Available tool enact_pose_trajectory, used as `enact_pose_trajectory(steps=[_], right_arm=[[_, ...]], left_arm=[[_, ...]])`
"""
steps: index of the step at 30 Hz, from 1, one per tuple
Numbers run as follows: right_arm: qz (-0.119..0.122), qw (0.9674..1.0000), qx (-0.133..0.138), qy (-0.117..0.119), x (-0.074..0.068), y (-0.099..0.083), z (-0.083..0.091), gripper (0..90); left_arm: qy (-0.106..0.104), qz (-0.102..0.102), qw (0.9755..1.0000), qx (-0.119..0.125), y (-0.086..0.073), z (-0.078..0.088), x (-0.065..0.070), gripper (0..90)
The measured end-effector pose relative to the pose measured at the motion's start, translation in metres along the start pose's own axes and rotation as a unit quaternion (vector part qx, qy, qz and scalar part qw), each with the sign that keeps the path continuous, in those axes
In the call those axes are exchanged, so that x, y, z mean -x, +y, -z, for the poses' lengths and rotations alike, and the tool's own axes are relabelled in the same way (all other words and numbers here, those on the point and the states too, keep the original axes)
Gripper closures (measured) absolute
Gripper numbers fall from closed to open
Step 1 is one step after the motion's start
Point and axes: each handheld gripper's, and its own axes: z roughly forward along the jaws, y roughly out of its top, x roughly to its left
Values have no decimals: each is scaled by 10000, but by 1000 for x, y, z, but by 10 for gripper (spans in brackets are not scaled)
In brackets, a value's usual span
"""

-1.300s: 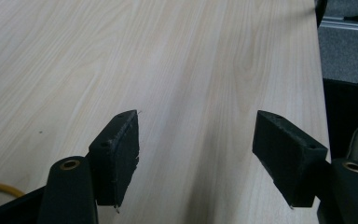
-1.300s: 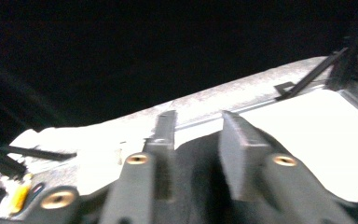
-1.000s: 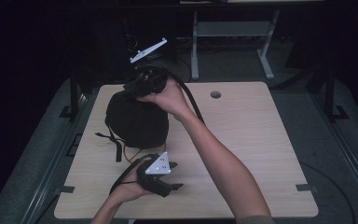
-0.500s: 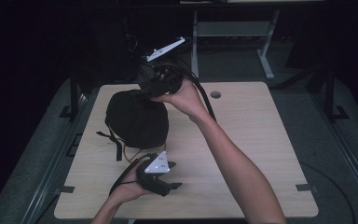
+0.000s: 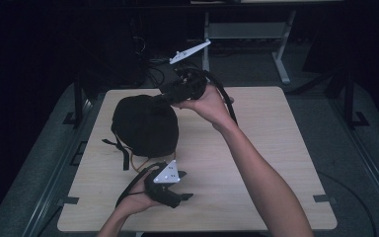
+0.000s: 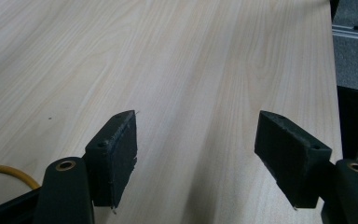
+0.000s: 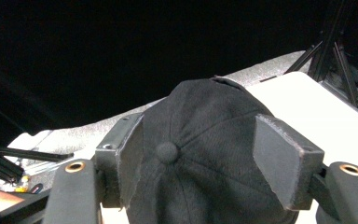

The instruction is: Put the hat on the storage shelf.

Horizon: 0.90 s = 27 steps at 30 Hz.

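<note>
A black cap point(image 5: 145, 126) lies crown-up on the left half of the pale wooden table point(image 5: 276, 148), with a black strap point(image 5: 123, 153) trailing from its near-left side. My right gripper point(image 5: 167, 95) is held in the air at the cap's far right edge, tilted down toward it. In the right gripper view the cap's crown and button point(image 7: 205, 154) lie just beyond the right gripper point(image 7: 200, 128), whose jaws stand wide apart. My left gripper point(image 5: 185, 196) rests on the table near the front edge. Its jaws are open over bare wood point(image 6: 168, 56) in the left gripper view point(image 6: 196, 126).
A thin yellow cord point(image 5: 139, 167) shows under the cap's near edge and at the left gripper's side point(image 6: 4, 170). A metal desk frame point(image 5: 276, 49) stands behind the table. Black rails point(image 5: 79, 103) run along the table's left. Bare table lies to the right.
My right gripper has risen off the cap's top and moved back and to the right. The cap stays put on the table. The left gripper has not moved.
</note>
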Motion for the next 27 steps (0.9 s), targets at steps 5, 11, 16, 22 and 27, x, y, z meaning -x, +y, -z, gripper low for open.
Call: enact_pose_trajectory(steps=[5, 11, 16, 22, 27], right_arm=[[4, 10000, -20, -26, 0, -3, 6, 327], [15, 10000, 26, -79, 2, -8, 15, 317], [-44, 9999, 69, -96, 4, -13, 21, 300], [-80, 9998, 83, -146, 5, -22, 30, 273], [-102, 9995, 102, -296, 7, -28, 38, 238]], left_arm=[[5, -8, 10000, -25, 1, -2, 1, 294], [20, -21, 10000, -90, 1, -4, 2, 287], [-15, -63, 9999, -155, 1, -6, 3, 285], [-15, -84, 9998, -183, 0, -9, 4, 269], [-25, -64, 9998, -177, 0, -10, 5, 267]])
